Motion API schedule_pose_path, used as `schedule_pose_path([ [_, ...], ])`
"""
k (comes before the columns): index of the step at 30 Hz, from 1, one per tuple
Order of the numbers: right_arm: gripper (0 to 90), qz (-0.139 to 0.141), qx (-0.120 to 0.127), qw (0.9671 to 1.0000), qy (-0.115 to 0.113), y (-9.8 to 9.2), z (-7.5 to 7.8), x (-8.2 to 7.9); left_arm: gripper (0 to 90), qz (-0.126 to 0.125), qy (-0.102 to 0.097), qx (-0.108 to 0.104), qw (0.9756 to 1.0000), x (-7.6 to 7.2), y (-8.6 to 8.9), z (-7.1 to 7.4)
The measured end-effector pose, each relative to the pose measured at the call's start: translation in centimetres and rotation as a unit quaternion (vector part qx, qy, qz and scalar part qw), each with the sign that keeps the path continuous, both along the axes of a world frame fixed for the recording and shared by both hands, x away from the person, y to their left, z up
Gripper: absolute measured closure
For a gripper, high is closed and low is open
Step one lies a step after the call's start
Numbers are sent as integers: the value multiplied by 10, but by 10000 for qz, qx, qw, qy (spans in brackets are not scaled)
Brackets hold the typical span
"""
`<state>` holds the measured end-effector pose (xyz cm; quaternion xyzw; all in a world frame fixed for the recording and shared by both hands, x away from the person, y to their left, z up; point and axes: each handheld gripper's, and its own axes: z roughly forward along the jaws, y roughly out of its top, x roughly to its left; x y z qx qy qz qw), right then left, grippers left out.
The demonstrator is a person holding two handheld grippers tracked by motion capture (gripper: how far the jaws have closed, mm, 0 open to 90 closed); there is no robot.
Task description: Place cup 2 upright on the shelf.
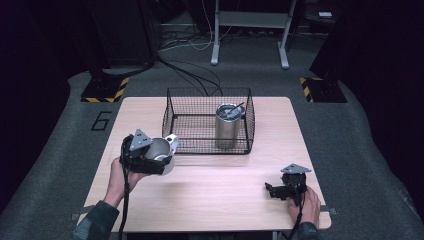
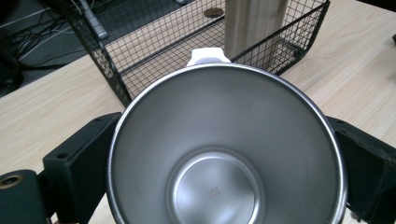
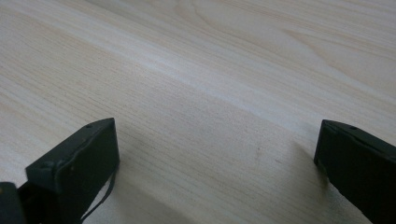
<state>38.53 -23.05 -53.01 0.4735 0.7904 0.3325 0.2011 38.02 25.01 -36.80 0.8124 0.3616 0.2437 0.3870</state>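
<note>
Your right gripper (image 1: 274,190) rests low at the near right of the table (image 1: 220,200), its jaws wide apart with nothing between. Your left gripper (image 1: 159,159) is clamped on the steel cup (image 2: 224,154), held above the table just before the wire basket (image 1: 175,120). Inside the basket stands a steel tumbler (image 1: 227,127), upright.

dim room, bright table (image 1: 210,180); soft glare inside the cup (image 2: 224,154) (near jaws slightly blurred), faint shadows.
</note>
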Motion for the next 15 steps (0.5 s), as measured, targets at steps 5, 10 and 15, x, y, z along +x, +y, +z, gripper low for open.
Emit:
schedule_pose_path([
  [5,0,15,10,10000,-7,0,0,1,59,-58,-42,-31,10000,6,-5,6],
  [10,0,26,8,10000,-19,0,0,2,59,-125,-61,-72,9999,11,-11,12],
  [15,0,33,8,10000,-16,0,0,2,59,-196,-62,-91,9997,16,-16,18],
])
